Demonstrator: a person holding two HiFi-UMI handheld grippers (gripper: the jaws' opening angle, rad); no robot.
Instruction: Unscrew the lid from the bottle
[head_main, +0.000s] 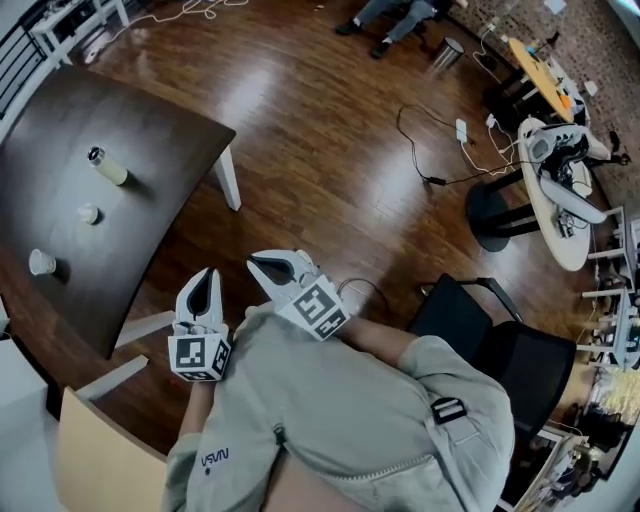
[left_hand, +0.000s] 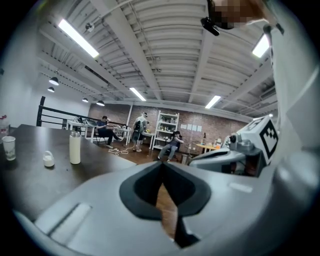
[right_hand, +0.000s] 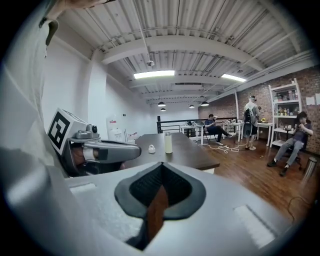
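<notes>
While you hold both grippers close to your chest, neither one touches anything. Your left gripper (head_main: 207, 280) has its fingers (left_hand: 139, 192) pressed together with nothing between them. Your right gripper (head_main: 262, 266), just beside it at 3 o'clock, has its fingers (right_hand: 182, 192) closed and empty as well. In the head view the left one points toward 12 o'clock and the right one nearer 11, both over the wood floor (head_main: 330, 170).

The bottle (head_main: 108, 166) stands upright on the dark tabletop (head_main: 150, 130), at about 10 o'clock from your grippers and well apart from them. Its top is darker than its pale body. A small white piece (head_main: 89, 213) sits near the bottle at its 7 o'clock. A cup (head_main: 41, 262) stands farther along the same line, closer to the tabletop's near edge. A black chair (head_main: 500, 340) stands at your 3 o'clock.
</notes>
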